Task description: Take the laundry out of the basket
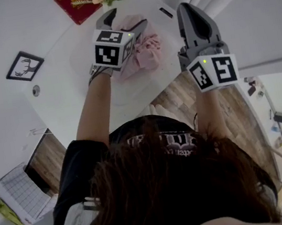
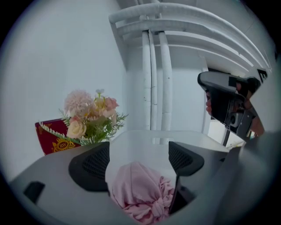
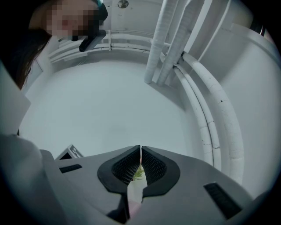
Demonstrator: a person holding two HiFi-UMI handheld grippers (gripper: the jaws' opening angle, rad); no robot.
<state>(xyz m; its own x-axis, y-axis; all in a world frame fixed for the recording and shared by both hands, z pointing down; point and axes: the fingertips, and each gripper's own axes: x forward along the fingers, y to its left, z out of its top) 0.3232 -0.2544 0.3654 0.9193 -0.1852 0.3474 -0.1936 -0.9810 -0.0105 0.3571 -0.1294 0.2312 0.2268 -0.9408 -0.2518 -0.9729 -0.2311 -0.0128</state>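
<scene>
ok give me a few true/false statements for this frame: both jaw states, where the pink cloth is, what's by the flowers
1. The left gripper has its jaws apart. True.
2. The right gripper is shut on the pink cloth. False: its jaws are together with nothing between them; the cloth lies under the left gripper's open jaws, and the pads do not press on it.
3. The pink cloth lies on the white table. True.
4. The flowers stand beside a blue box. False: the box next to them is a red box.
5. The right gripper is raised clear of the cloth. True.
</scene>
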